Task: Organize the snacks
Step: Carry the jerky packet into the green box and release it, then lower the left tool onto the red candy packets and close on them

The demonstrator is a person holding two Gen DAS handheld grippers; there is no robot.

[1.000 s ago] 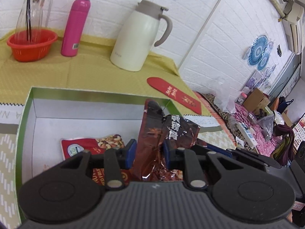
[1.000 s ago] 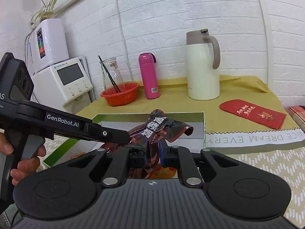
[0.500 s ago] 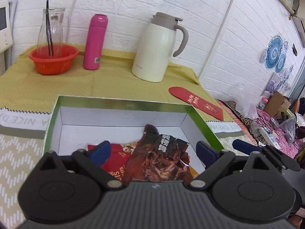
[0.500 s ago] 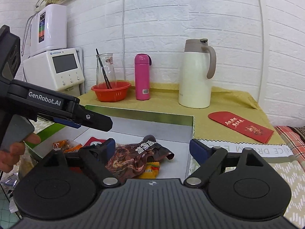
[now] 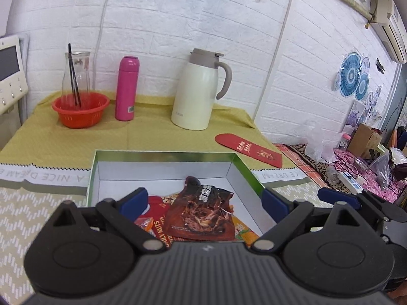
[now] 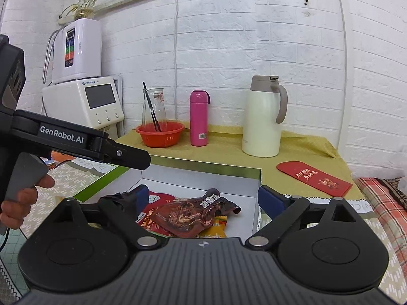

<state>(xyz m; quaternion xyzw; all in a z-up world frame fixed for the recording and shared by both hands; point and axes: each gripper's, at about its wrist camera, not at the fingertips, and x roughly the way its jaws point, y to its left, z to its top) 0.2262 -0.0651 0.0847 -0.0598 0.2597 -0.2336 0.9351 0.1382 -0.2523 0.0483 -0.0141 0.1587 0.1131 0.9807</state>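
Both jaws wide, empty: left gripper (image 5: 204, 200), right gripper (image 6: 202, 198). Brown snack pouch (image 5: 202, 212) lay inside green-rimmed box (image 5: 162, 155), atop red nut pack (image 5: 159, 204), clear of right wall; white floor bare toward far wall

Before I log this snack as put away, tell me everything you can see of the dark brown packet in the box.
The dark brown packet is a glossy, crinkled plastic pouch printed with a picture of brown meat and white characters near its twisted top end. It lies flat and slightly askew inside the white-lined box, on top of a red nuts packet and an orange packet. Neither gripper touches it: both stand open above it.
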